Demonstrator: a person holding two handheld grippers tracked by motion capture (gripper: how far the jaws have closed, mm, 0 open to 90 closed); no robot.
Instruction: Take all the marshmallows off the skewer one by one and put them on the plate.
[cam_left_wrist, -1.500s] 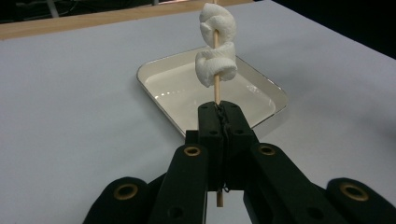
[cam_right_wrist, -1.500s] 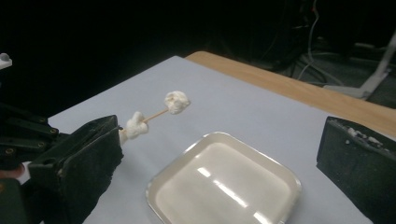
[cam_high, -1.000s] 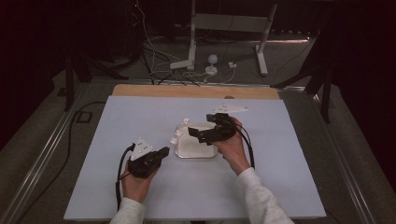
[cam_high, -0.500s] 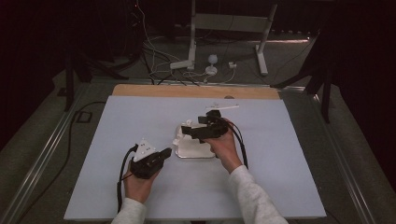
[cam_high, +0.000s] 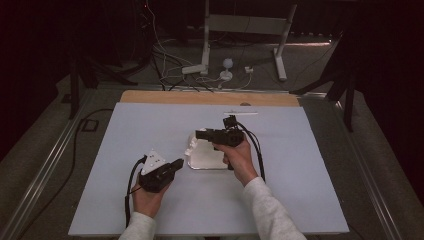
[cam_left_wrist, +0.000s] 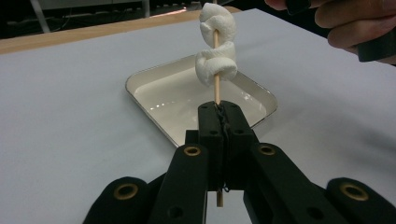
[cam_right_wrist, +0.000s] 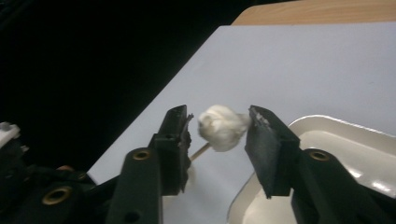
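Looking down from the high view, the left gripper (cam_high: 176, 164) props a skewer (cam_high: 190, 149) over the tray (cam_high: 207, 161), steadying it for the right gripper (cam_high: 200, 134).

Left gripper view: jaws clamped on the thin wooden stick; soft twisted marshmallows (cam_left_wrist: 215, 44) threaded above the glossy white tray.

Right gripper view: jaws, just closing, bracket the puffy top marshmallow (cam_right_wrist: 219, 126), one pad touching.

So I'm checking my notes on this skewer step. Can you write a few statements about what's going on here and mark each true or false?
1. The left gripper is shut on the wooden skewer. True.
2. Two marshmallows sit on the skewer. True.
3. The tray is full of marshmallows. False: it looks bare and glossy.
4. The right gripper is far from the skewer. False: its fingers flank the top marshmallow and have just been closing; one side still shows a gap.
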